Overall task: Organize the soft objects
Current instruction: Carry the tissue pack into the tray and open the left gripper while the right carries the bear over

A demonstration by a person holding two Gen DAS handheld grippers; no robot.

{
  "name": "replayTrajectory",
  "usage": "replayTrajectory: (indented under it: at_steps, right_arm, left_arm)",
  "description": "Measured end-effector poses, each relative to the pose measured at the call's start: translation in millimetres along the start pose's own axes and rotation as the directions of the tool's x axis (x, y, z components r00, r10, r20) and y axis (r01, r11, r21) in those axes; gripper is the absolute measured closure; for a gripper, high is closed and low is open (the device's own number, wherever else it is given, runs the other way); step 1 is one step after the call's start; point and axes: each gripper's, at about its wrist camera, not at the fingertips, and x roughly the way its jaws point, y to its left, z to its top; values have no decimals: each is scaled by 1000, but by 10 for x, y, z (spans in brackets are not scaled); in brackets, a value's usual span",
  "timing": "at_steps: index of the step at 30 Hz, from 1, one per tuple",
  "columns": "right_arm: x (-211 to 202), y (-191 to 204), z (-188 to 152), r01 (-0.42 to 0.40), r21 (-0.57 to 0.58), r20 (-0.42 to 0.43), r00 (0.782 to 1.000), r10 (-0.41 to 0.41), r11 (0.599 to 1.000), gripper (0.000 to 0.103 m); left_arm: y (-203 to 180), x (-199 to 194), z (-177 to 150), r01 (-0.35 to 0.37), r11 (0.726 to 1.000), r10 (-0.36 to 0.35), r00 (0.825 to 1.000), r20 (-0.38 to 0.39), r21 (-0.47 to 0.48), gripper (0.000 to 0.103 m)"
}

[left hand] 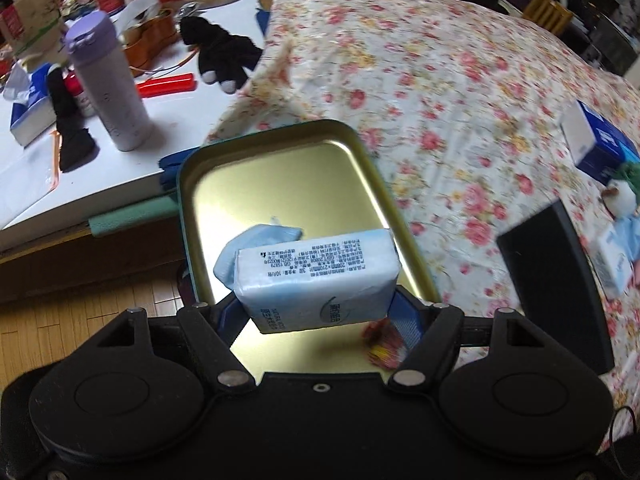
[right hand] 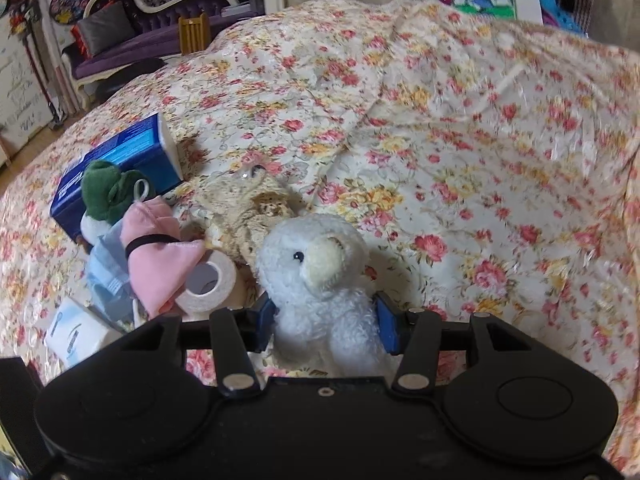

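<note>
My left gripper (left hand: pixel 316 312) is shut on a pale blue tissue pack (left hand: pixel 316 280) and holds it over the open gold-lined tin (left hand: pixel 272 172) at the bed's edge. A crumpled blue piece sticks out behind the pack. My right gripper (right hand: pixel 326 320) is shut on a white plush lamb (right hand: pixel 320 280), held over the floral bedspread (right hand: pixel 440 140). To its left lies a pile: a pink cloth pouch (right hand: pixel 160 256), a white tape roll (right hand: pixel 208 280), a green plush (right hand: pixel 108 192), a tan plush (right hand: pixel 248 208) and a blue tissue box (right hand: pixel 120 160).
A white desk (left hand: pixel 100 168) at the left holds a lavender bottle (left hand: pixel 108 84), black gloves (left hand: pixel 224 52) and clutter. A black box (left hand: pixel 556 280) and a blue box (left hand: pixel 600 140) lie on the bed at the right. Wooden floor (left hand: pixel 100 300) shows below.
</note>
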Motion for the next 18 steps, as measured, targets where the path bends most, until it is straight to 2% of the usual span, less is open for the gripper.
replayTrajectory:
  at_steps: [4,9,13,18]
  right_arm:
    - [-228,186,-16,-16,-55,16,1000,17,998,54]
    - [-691,586,-32,-163,-119,42,985,169,979,54]
    - [-1057,1056,-108,-283,-216,33,954,297,934,53]
    - [-1407,1661,-342,-408,-352,-17,903,430,842,53]
  left_arm:
    - [157,92,115,-9,1000,9,1000,1,-14,34]
    - [268,217,267,-14,1000,14,1000,0,-26,34]
    - [338,328,406,-21,999,21,1000,-8,-27,34]
    - [433,471,535,-37,999,37,999,-1,-36,34]
